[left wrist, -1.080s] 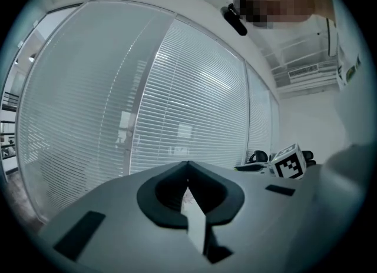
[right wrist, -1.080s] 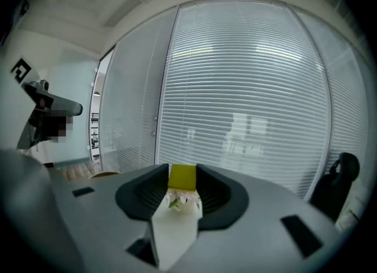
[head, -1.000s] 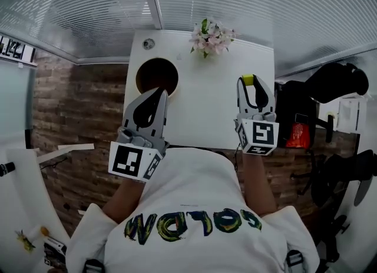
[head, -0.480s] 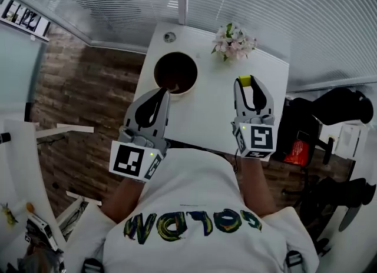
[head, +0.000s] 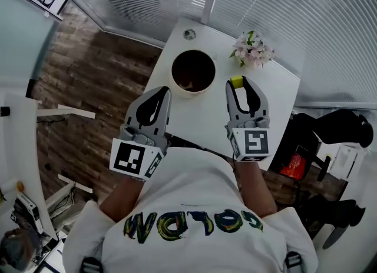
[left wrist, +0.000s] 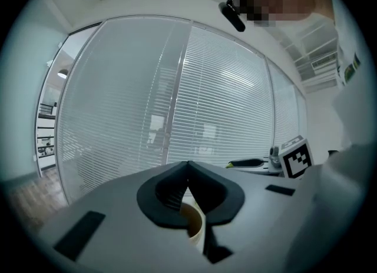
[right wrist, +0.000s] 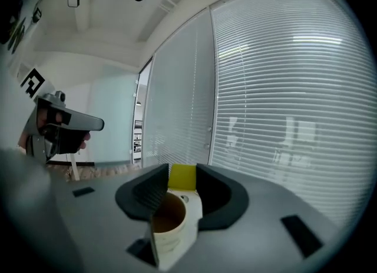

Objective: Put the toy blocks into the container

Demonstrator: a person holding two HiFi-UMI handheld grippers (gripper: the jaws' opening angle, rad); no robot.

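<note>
The container (head: 192, 72) is a round cream bowl with a dark brown inside, standing on the white table (head: 206, 116). My right gripper (head: 237, 82) is shut on a yellow toy block (head: 237, 81), just right of the bowl's rim. In the right gripper view the block (right wrist: 182, 176) sits between the jaws, with the container (right wrist: 168, 219) right below and ahead. My left gripper (head: 161, 92) is shut and empty, near the bowl's lower left. In the left gripper view its jaw tips meet (left wrist: 187, 165), and the container (left wrist: 192, 223) shows beneath them.
A bunch of pink and white flowers (head: 252, 48) stands at the table's far right corner. A small round fitting (head: 189, 33) lies beyond the bowl. Window blinds run behind the table. A black chair (head: 344, 126) stands to the right, with wood-look floor (head: 88, 72) to the left.
My right gripper has carried the yellow block leftward, much closer to the bowl. My left gripper, which was at the bowl's rim, now lies off its lower left. The view has swung.
</note>
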